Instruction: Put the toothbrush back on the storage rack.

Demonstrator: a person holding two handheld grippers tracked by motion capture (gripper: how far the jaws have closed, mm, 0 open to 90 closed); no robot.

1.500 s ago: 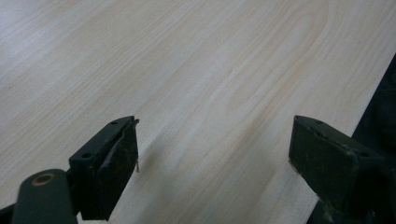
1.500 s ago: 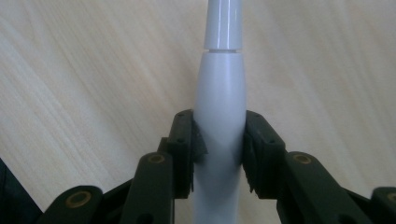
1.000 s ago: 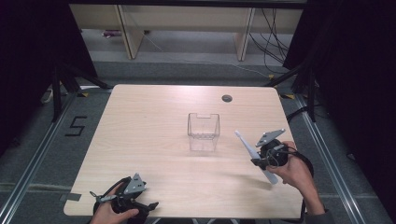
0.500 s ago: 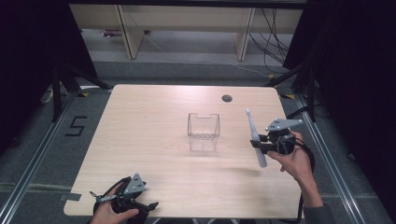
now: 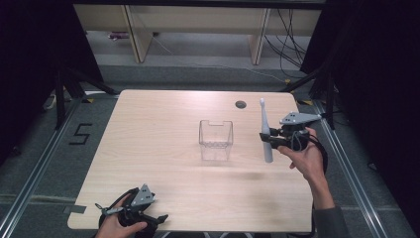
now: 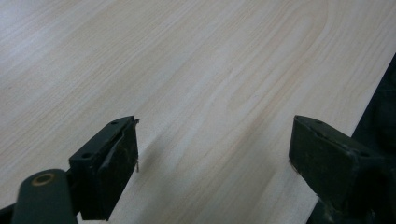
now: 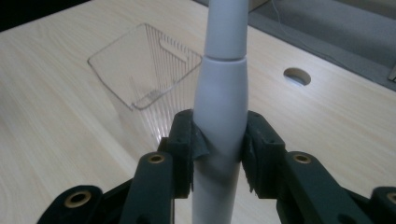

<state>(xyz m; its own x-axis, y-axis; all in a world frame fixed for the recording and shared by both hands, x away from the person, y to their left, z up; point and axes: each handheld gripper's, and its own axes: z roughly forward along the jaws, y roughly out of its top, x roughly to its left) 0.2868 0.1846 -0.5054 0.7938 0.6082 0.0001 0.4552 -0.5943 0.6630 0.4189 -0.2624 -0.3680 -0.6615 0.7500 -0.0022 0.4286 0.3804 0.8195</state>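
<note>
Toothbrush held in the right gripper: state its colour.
The electric toothbrush is plain pale grey-white, clearest in the right gripper view.

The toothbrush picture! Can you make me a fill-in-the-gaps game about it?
1. The right tongs are shut on the grey electric ____.
2. The clear plastic cup stands on the ____ table.
3. The left tongs are ____ and hold nothing.
4. The toothbrush is held ____ the cup, not in it.

Missing words: toothbrush; wooden; open; beside
</note>
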